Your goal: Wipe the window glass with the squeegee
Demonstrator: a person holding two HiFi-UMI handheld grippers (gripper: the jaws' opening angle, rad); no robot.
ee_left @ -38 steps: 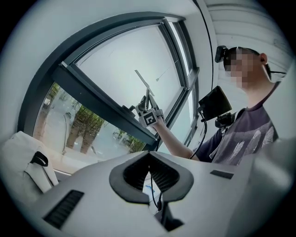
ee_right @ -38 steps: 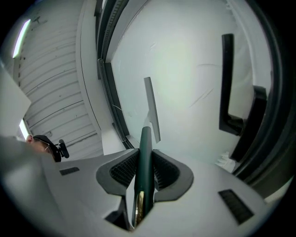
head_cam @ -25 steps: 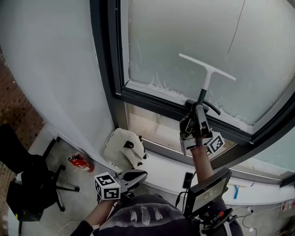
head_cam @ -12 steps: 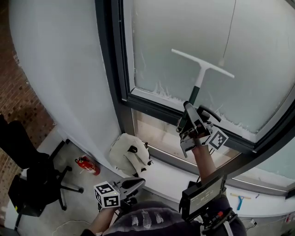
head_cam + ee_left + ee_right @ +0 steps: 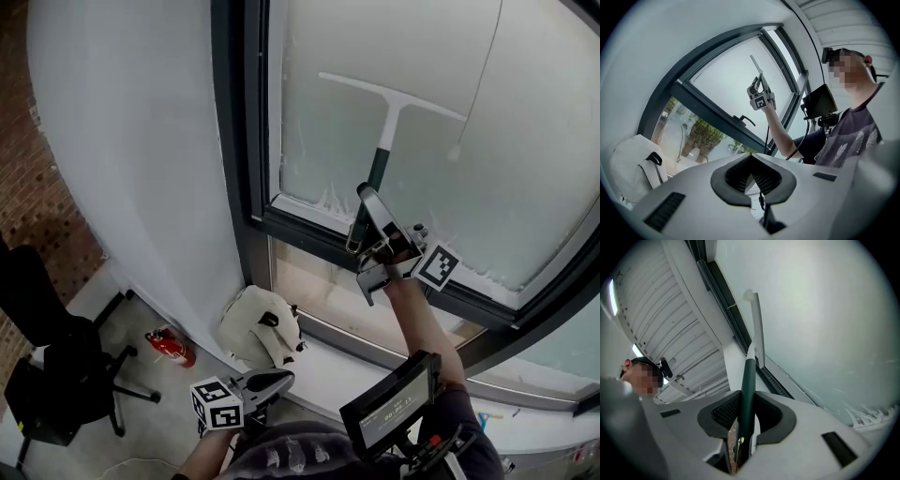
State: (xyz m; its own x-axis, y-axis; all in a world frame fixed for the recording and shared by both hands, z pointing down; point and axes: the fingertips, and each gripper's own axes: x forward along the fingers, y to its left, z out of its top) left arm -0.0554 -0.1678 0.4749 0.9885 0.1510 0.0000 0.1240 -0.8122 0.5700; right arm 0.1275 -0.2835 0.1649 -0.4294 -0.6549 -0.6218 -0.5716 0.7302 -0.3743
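right gripper view: right tool (image 5: pixel 746 420) clamped on squeegee (image 5: pixel 749 376)

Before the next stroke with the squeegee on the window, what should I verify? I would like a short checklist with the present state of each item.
1. Grip: right gripper shut on the squeegee handle: ok.
2. Blade flat against the window glass: cannot tell.
3. Left gripper out of the way, held low, jaws together, nothing between them: ok.
4. Hanging cord crosses the blade's right end in the head view; touching it or not: cannot tell.
5. Glass clean: foam lies along the lower edge: not ok.
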